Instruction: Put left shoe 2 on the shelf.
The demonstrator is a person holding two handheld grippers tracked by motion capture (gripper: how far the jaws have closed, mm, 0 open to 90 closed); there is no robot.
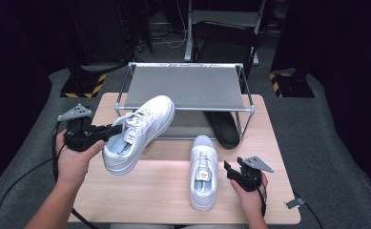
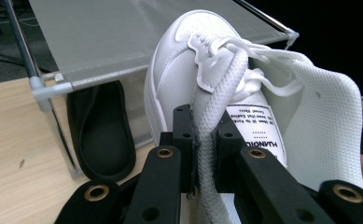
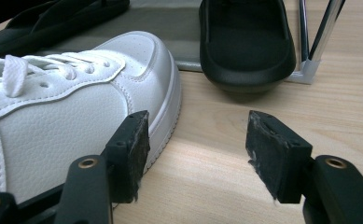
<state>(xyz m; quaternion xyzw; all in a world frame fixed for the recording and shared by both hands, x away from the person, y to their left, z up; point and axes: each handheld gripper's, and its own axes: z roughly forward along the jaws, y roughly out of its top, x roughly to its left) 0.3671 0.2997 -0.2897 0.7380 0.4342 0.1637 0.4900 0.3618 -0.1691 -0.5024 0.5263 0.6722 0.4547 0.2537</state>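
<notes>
Shoe one is white and hangs in the air over the left part of the table. Its toe points up at the front bar of the rack, and its heel hangs lower, near the left hand. The left tool is clamped tight on the shoe's tongue. In the left gripper view, the two black jaws squeeze the white tongue between them, and the laces bunch up just above. A white tag with black letters shows inside the shoe.

Shoe two is white too. It lies flat on the table, near the front edge and a bit right of the middle. Its toe points at the rack.

The right tool sits just beside shoe two, on its right side, low by the table. Its jaws are spread apart and hold nothing. In the right gripper view, one jaw is close to the side of the shoe, and bare table shows between the jaws. The right hand rests near the front right corner.

The rack stands at the back of the table. It has a grey cloth shelf on top. A black slipper lies under it, on the right side.
</notes>
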